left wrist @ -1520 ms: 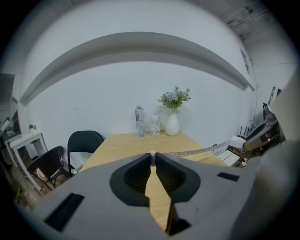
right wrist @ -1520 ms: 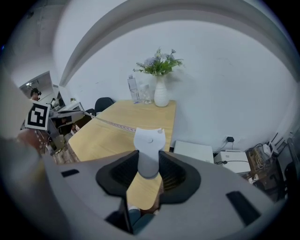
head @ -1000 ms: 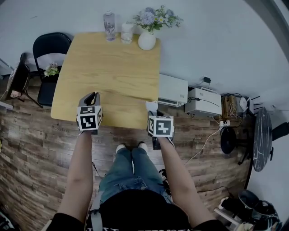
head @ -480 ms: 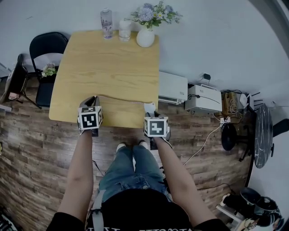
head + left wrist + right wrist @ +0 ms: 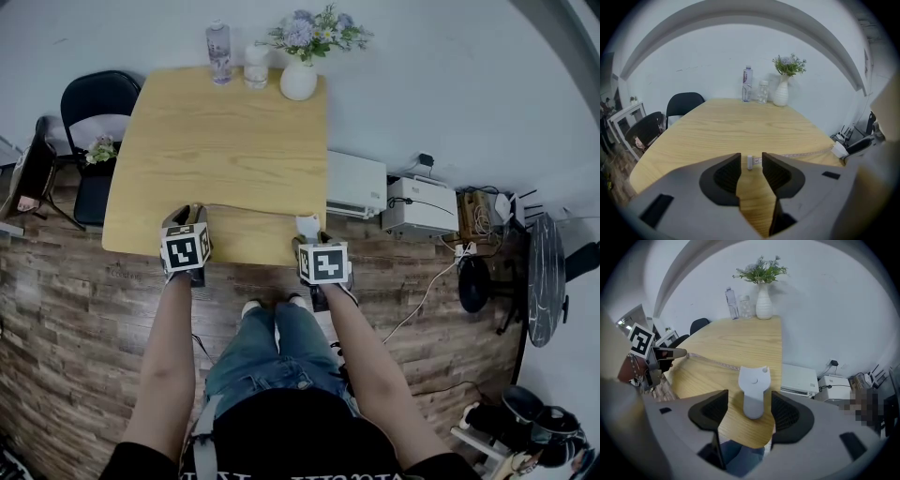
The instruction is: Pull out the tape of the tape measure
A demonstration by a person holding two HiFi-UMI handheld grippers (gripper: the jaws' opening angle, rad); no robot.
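Observation:
The tape measure's white case (image 5: 753,389) lies on the wooden table (image 5: 225,141) near its front right corner. It sits between the jaws of my right gripper (image 5: 749,401), which are opening, with a gap on each side of the case. The thin tape (image 5: 712,362) runs from the case across the table's front to my left gripper (image 5: 751,161). The tape's white end tab (image 5: 749,161) stands between the left jaws, which are also opening and do not touch it. In the head view both grippers (image 5: 187,217) (image 5: 309,232) hover at the table's front edge.
A water bottle (image 5: 217,52), a glass jar (image 5: 255,66) and a white vase of flowers (image 5: 298,82) stand at the table's far edge. A black chair (image 5: 98,122) is at the left. White devices and cables (image 5: 394,202) lie on the floor to the right.
Both grippers stay at the table's front edge, and the right one has shifted slightly left. The picture as a whole has moved a little.

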